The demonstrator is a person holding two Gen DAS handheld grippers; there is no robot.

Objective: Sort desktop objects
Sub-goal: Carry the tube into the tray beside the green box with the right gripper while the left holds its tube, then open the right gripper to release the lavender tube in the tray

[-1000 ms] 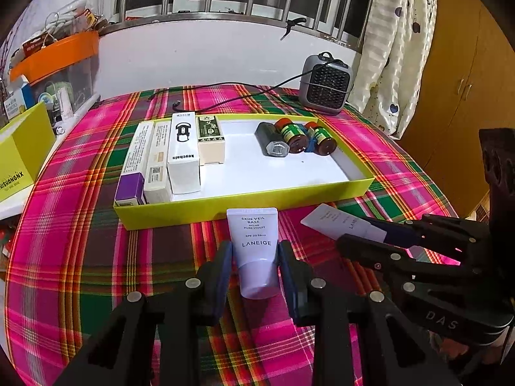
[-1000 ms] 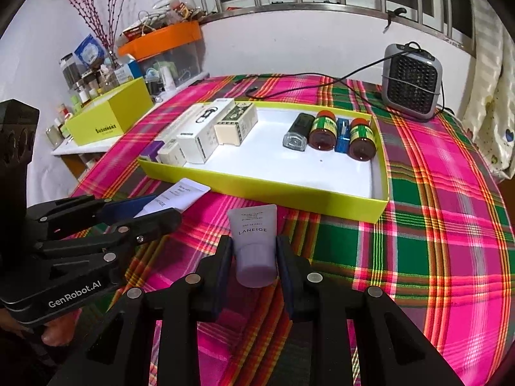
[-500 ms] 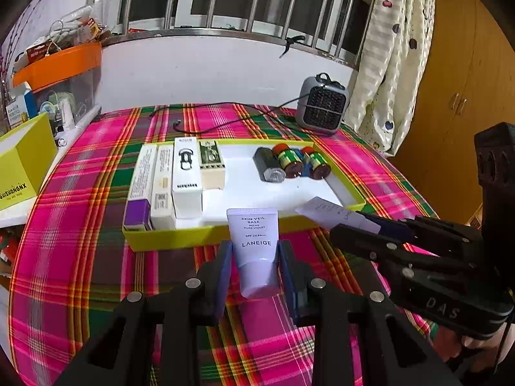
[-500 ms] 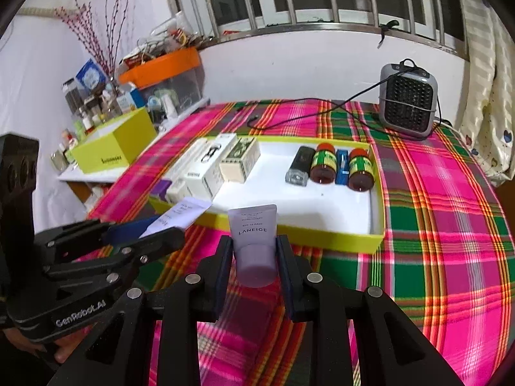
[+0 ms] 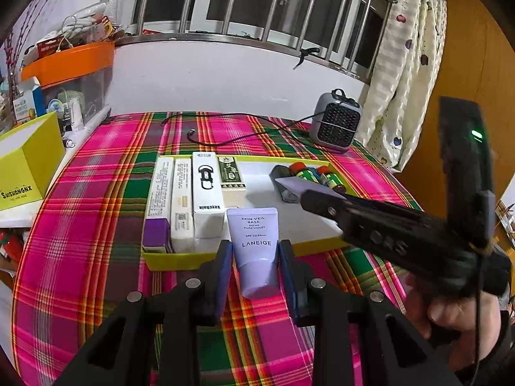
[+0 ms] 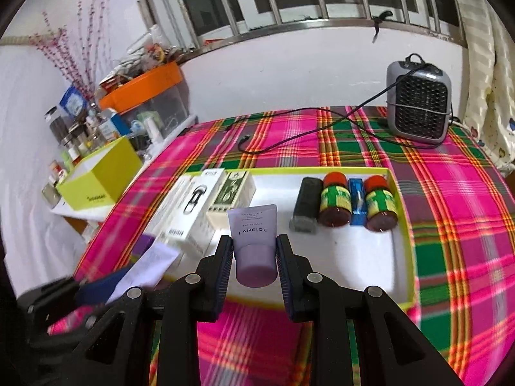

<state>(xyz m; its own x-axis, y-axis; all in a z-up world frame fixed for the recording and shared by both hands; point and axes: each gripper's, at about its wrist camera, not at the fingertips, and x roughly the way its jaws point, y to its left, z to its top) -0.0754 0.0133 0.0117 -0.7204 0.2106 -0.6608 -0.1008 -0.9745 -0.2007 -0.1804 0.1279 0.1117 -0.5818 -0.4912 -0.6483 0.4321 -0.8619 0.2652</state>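
Observation:
My left gripper [image 5: 256, 252] is shut on a lilac Laneige tube [image 5: 256, 241], held just before the front rim of the yellow tray [image 5: 180, 260]. My right gripper [image 6: 254, 247] is shut on a second lilac Laneige tube [image 6: 254, 234], which hangs over the tray's white floor [image 6: 360, 257]. In the left wrist view the right gripper [image 5: 305, 197] reaches over the tray with its tube [image 5: 299, 185] seen flat. In the right wrist view the left gripper [image 6: 96, 286] shows at lower left with its tube [image 6: 151, 263].
Several upright-printed boxes [image 5: 206, 193] lie in the tray's left part; a dark case [image 6: 305, 206] and two red-capped bottles [image 6: 334, 202] lie at its right. A grey heater [image 6: 418, 106] and its cable stand behind. A yellow box [image 5: 25, 160] sits left of the table.
Both grippers have risen and moved forward with their tubes. The right one now hangs over the tray; the left one has reached the tray's front rim.

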